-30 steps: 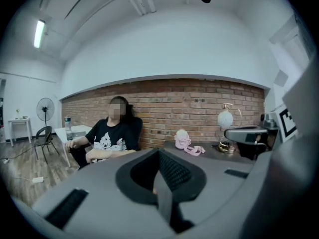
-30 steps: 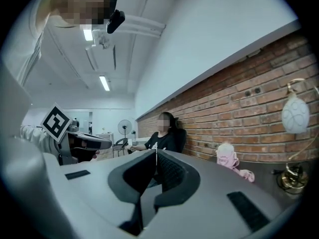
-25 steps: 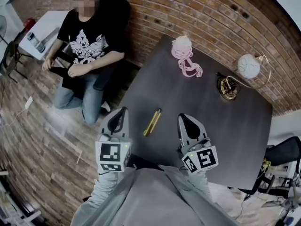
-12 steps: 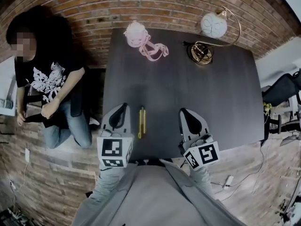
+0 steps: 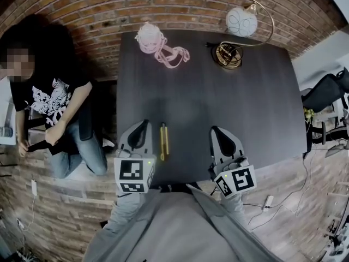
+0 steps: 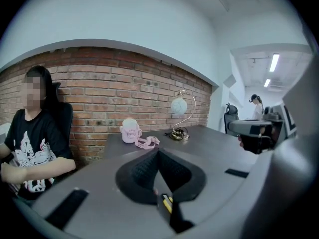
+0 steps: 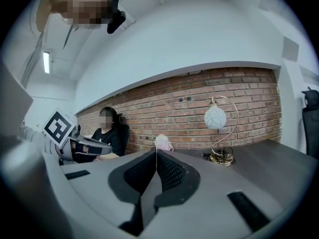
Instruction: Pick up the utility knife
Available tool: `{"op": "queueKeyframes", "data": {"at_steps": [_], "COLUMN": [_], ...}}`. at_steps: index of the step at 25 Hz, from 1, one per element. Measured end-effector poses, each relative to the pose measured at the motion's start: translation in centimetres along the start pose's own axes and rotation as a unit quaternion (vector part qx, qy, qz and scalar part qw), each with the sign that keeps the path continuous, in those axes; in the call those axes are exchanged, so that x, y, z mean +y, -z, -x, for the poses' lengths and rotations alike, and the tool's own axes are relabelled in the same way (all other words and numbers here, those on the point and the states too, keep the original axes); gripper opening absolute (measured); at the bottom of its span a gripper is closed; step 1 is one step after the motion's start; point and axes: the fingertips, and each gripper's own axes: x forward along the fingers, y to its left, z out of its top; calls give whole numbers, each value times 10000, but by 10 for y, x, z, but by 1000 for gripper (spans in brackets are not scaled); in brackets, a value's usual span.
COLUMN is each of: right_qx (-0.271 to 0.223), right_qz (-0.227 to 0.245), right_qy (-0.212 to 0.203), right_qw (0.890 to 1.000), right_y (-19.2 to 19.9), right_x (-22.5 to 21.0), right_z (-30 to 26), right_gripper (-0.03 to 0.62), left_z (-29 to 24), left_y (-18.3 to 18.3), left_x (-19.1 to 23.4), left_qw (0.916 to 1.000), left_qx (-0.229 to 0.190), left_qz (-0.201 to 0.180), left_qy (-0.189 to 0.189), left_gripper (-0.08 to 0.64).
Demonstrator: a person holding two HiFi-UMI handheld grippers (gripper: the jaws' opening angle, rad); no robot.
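The utility knife [image 5: 163,141], slim, yellow and black, lies lengthwise on the dark table [image 5: 218,102] near its front edge. My left gripper [image 5: 143,125] hangs just to the knife's left, shut and holding nothing. My right gripper [image 5: 216,132] is farther off on the knife's right, also shut and empty. In the left gripper view the jaws [image 6: 158,156] meet, and a bit of the knife [image 6: 167,203] shows low beneath them. The right gripper view shows its jaws [image 7: 156,156] pressed together above the table.
A pink bottle with a strap [image 5: 155,41] and a gold arc lamp with a white globe [image 5: 240,22] stand at the table's far edge by the brick wall. A person [image 5: 46,108] sits left of the table. A dark chair [image 5: 327,94] stands at the right.
The head view has swung round, so the table now stands square on and the knife lies straight between the grippers. Both grippers stay shut and low in the view.
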Motion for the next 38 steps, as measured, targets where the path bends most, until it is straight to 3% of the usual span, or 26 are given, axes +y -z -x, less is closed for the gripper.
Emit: {"op": "queueKeyframes", "data": {"at_steps": [9,19,21,38], "right_qx": [50,150,166,436], "right_qz": [-7,-95,-118,-383], "right_qy": [-79,-127,-115,206], "right_qw": [10000,9998,9997,9981], "right_y": [5,15,18,47], "right_x": [-7,-14,-15,-30], "right_z": [4,5,6,18], "right_gripper": [18,18,18,18], "left_z": [-1,-10,-14,-48], "left_y": [13,46,56,152], "left_x": [-7,-16,-20,-54], "left_qw": [9998,9975,9962,9816], "left_qx": [119,556,698,1783], "left_qz": [149,444,520,600], "left_qy": [-49,-43,39,314], "left_gripper": [20,24,97,199]}}
